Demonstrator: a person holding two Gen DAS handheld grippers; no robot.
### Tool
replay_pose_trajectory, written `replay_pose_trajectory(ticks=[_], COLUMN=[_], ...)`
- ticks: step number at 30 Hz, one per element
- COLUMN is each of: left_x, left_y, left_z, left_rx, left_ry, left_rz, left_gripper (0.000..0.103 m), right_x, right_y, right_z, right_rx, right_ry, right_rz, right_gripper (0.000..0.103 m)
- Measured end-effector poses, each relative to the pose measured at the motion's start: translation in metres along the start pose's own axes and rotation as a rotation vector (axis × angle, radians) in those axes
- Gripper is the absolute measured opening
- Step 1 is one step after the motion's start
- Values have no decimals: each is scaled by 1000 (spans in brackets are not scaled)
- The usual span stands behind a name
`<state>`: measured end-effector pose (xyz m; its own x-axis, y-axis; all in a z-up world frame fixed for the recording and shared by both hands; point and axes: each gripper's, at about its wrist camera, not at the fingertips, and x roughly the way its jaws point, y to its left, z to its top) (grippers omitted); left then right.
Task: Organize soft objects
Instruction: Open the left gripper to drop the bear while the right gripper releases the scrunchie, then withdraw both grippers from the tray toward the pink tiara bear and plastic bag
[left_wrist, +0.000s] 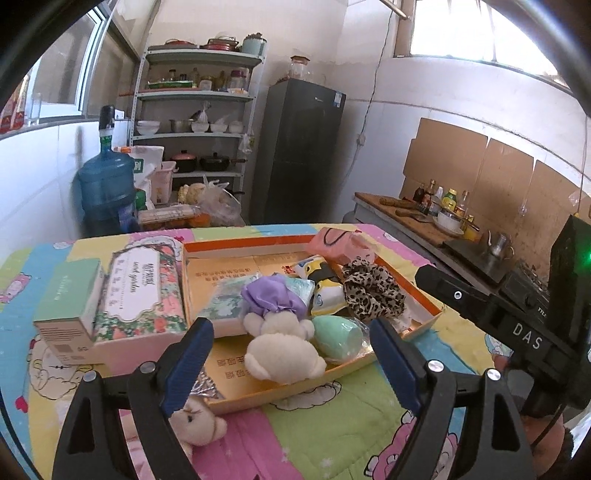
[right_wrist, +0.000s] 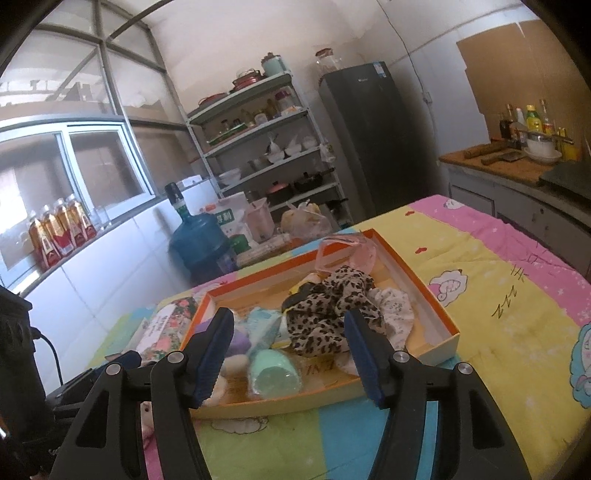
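An orange-rimmed shallow box (left_wrist: 243, 242) lies on the quilt-covered table and holds soft things. They include a cream plush bear with a purple hat (left_wrist: 280, 343), a mint sponge (left_wrist: 338, 338), a leopard scrunchie (left_wrist: 369, 291), a pink pouch (left_wrist: 338, 245) and tissue packs (left_wrist: 229, 301). My left gripper (left_wrist: 291, 365) hangs open just above the bear, touching nothing. A second small plush bear (left_wrist: 195, 424) lies on the quilt outside the box, under the left finger. My right gripper (right_wrist: 291, 354) is open over the box's near end, above the leopard scrunchie (right_wrist: 325, 314) and the mint sponge (right_wrist: 273, 376). A white floral cloth (right_wrist: 391, 314) lies beside them.
A floral carton (left_wrist: 144, 295) and a green carton (left_wrist: 70, 306) stand left of the box. Behind the table are a blue water jug (left_wrist: 107, 188), a shelf rack (left_wrist: 195, 122) and a dark fridge (left_wrist: 299, 155). A counter with bottles (left_wrist: 439, 210) runs along the right.
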<state>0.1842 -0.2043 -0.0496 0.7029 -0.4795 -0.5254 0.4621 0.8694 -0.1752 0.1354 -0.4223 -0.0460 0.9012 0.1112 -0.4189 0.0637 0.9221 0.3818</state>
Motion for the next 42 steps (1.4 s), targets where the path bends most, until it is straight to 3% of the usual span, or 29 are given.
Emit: replay_pose_trajectory(ticks=[24, 32, 38, 42], left_x=[-80, -110, -129, -137], left_y=[24, 55, 85, 101], left_z=[-10, -19, -29, -34], left_rx=[-16, -46, -90, -104], left_ry=[-107, -150, -178, -187], left_rz=[41, 104, 129, 145], left_gripper=[87, 87, 90, 93], right_x=[-55, -59, -51, -46], right_y=[69, 99, 126, 141], right_z=[-10, -15, -26, -34], right_rx=[-99, -124, -149, -168], right_ry=[-54, -78, -46, -26], right_rz=[45, 96, 122, 121], right_gripper=[64, 64, 65, 72])
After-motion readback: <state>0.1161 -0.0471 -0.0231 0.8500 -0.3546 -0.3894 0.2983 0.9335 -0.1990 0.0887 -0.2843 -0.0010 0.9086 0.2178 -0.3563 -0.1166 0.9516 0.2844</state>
